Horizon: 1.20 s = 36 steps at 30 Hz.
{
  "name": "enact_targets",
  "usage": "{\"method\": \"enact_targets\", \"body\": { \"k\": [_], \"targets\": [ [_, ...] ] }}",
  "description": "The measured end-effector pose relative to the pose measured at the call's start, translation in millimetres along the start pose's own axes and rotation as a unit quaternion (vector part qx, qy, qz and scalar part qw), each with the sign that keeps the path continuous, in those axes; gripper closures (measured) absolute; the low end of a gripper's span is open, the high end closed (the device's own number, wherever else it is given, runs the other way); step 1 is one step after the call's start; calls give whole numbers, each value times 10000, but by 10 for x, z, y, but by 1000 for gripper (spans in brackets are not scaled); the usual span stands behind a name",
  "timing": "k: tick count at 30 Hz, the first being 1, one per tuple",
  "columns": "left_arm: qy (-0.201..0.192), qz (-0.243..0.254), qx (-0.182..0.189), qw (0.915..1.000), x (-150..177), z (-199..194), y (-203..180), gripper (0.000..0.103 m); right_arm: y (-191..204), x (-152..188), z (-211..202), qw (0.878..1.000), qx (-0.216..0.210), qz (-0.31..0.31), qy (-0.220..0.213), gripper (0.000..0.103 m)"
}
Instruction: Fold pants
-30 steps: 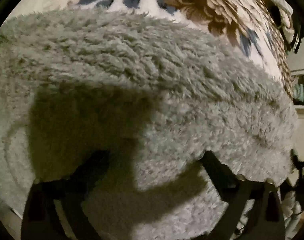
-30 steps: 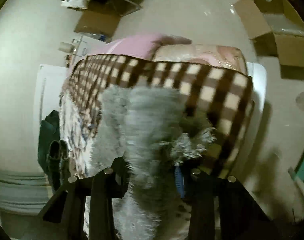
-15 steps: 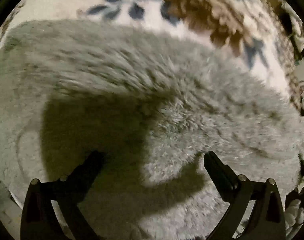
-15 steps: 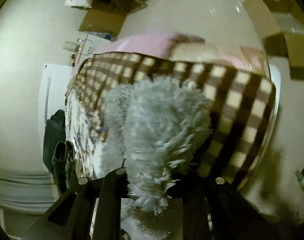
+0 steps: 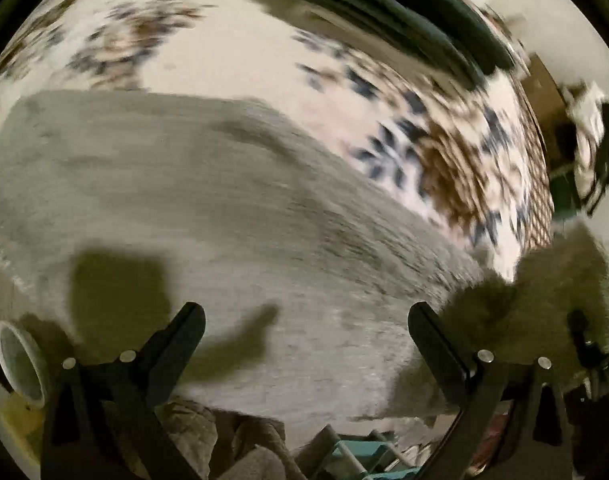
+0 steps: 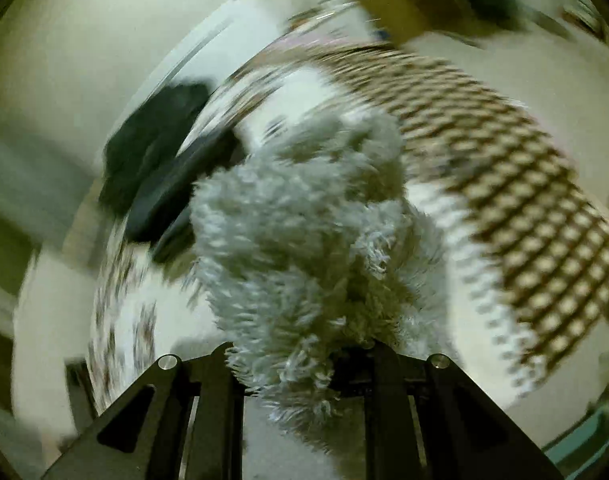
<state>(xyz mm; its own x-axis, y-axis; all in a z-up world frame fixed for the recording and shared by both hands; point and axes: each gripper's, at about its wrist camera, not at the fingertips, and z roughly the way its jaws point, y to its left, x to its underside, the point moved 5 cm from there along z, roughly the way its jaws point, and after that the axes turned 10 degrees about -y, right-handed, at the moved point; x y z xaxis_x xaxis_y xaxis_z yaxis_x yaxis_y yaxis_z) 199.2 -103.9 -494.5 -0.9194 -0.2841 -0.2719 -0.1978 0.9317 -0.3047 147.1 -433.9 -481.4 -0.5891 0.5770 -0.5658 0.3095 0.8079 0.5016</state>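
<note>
The grey fluffy pants [image 5: 208,208] lie spread on a floral blanket [image 5: 240,48] in the blurred left wrist view. My left gripper [image 5: 306,316] hovers above them, open, with nothing between its fingers. At the right edge a flap of the pants [image 5: 560,280] stands lifted. In the right wrist view my right gripper [image 6: 300,360] is shut on a bunched tuft of the pants [image 6: 304,248], which rises off the bed in front of the camera and hides both fingertips.
A dark garment [image 5: 388,12] lies at the far side of the blanket and shows again as a dark garment [image 6: 152,156]. A brown checked blanket border [image 6: 524,184] runs on the right. A cardboard box [image 6: 400,4] sits on the pale floor. A white tube [image 5: 16,360] is near left.
My right gripper closed on the pants, rolled and lifted them. My left gripper, still open, rose off the fabric and swung, so more of the blanket shows.
</note>
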Motion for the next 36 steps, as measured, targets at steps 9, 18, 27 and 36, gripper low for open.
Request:
{"method": "enact_targets", "body": {
  "k": [9, 18, 27, 36],
  "targets": [
    [-461, -893, -411, 9941, -182, -617, 1362, 0, 1512, 1441, 824, 9692, -472, -2098, 1202, 85],
    [-489, -918, -195, 9944, -316, -630, 1601, 0, 1609, 2110, 1034, 9414, -645, -2028, 2618, 9],
    [124, 138, 167, 9997, -360, -34, 934, 0, 378, 1225, 459, 9792, 323, -324, 1977, 4],
    [933, 595, 531, 9924, -95, 493, 513, 18, -411, 1021, 1052, 9672, 751, 530, 2367, 4]
  ]
}}
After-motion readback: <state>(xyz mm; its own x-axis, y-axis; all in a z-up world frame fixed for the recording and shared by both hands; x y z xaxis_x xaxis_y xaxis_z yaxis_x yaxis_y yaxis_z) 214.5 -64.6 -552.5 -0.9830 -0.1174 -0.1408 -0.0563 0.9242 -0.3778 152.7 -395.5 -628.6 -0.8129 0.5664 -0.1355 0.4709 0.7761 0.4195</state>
